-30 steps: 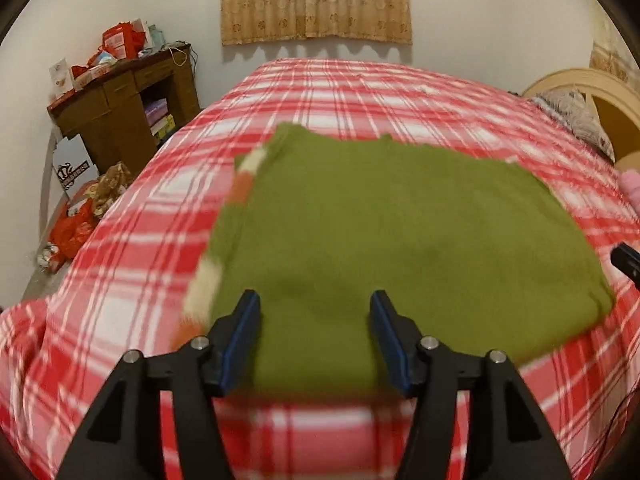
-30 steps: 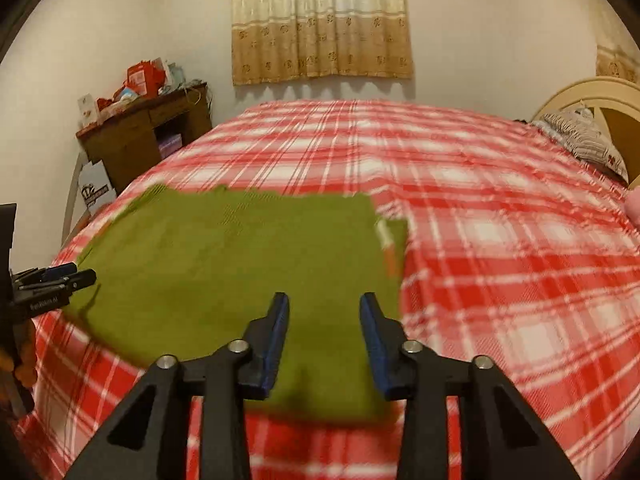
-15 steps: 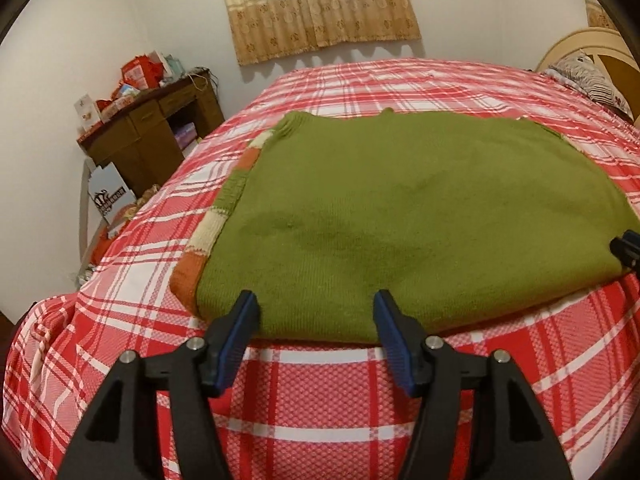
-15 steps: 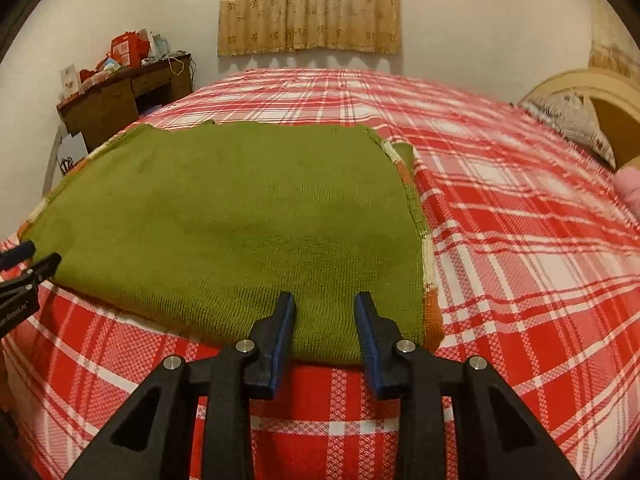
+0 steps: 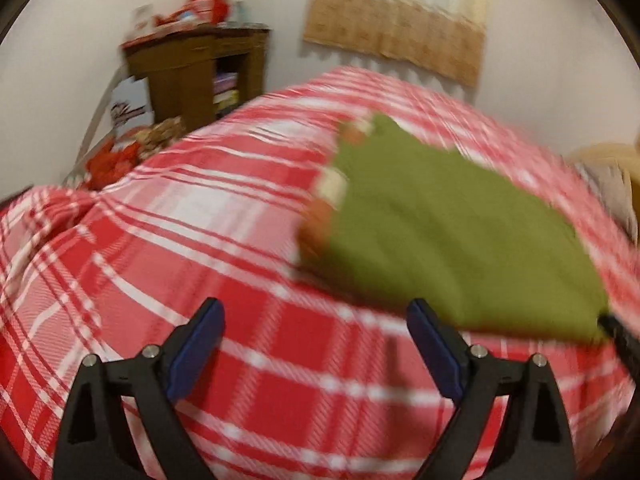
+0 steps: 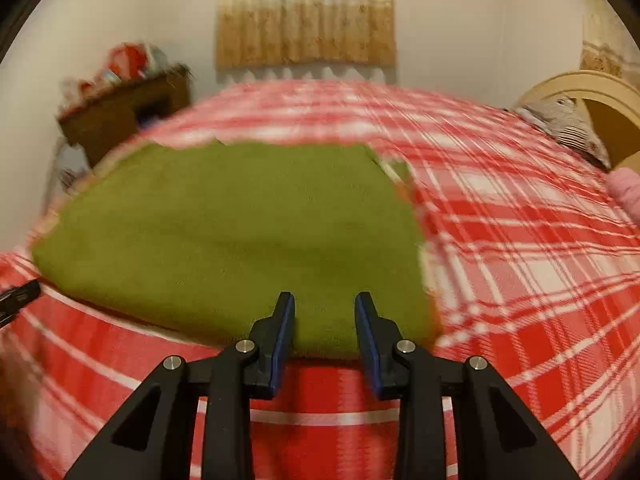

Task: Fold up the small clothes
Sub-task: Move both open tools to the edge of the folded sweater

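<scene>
While the left gripper (image 5: 316, 344), just widened, is held empty at lower centre, the sweater's (image 6: 240, 232) hem is straddled by the narrow right gripper (image 6: 325, 334).

sweater (image 6: 240, 232): matt green knit | bedspread (image 6: 520, 264): woven plaid cloth | cabinet (image 5: 180, 68): dark wood

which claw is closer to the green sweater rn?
Right. The right claw sits at the green sweater's near edge, jaws apart, gripping nothing. The left claw, just opened wide, is over the bare plaid bedspread, the sweater off to its right.
</scene>
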Motion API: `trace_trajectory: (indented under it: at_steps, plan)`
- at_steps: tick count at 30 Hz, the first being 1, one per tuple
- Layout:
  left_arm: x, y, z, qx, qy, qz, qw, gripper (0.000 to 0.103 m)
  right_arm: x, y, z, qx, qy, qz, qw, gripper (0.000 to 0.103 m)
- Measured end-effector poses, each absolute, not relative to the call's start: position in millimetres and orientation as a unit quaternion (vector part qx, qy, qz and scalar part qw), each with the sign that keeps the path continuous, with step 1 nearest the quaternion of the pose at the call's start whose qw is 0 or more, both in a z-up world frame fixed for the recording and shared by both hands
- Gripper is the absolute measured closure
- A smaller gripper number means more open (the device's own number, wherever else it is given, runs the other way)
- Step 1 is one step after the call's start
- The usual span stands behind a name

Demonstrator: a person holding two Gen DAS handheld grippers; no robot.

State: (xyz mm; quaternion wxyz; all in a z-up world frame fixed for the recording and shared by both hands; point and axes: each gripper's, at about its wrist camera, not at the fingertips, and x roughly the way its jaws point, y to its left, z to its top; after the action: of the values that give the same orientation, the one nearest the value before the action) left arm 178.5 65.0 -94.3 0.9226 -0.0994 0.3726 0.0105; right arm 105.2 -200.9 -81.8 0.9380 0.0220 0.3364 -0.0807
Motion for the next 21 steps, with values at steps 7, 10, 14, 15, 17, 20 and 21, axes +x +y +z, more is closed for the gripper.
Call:
trace_trajectory:
  at_steps: [7, 10, 14, 15, 17, 20, 21]
  plan:
    - [213.7, 50.9, -88.5, -0.114, 0.371, -0.010, 0.922, 0.009, 130.8, -152.9, -89.0, -0.002, 0.345, -0.032, 0.938, 0.070]
    - [229.6, 50.9, -104.9, -0.170, 0.398, -0.039, 0.901, 0.009, 136.2, -156.0, -107.4, 0.006, 0.362, -0.032, 0.932, 0.070]
    - [233.5, 45.8, -104.0, -0.196, 0.368, -0.027, 0.908, 0.024, 134.1, -169.1, -108.0, 0.044, 0.357, -0.011, 0.933, 0.070]
    - [235.8, 45.2, -103.7, -0.208, 0.367, -0.036, 0.906, 0.043, 134.6, -171.2, -108.1, 0.051, 0.356, -0.007, 0.933, 0.070]
    - [240.1, 46.8, -103.7, -0.225, 0.370, -0.038, 0.901, 0.046, 134.4, -172.1, -109.1, 0.058, 0.353, -0.003, 0.934, 0.070]
    - [242.6, 47.6, -105.3, -0.223, 0.368, -0.027, 0.902, 0.060, 135.1, -171.3, -110.5, 0.060, 0.350, -0.001, 0.935, 0.070]
    - [243.7, 46.5, -104.7, -0.218, 0.368, -0.024, 0.903, 0.077, 134.9, -171.1, -111.2, 0.061, 0.348, 0.000, 0.935, 0.070]
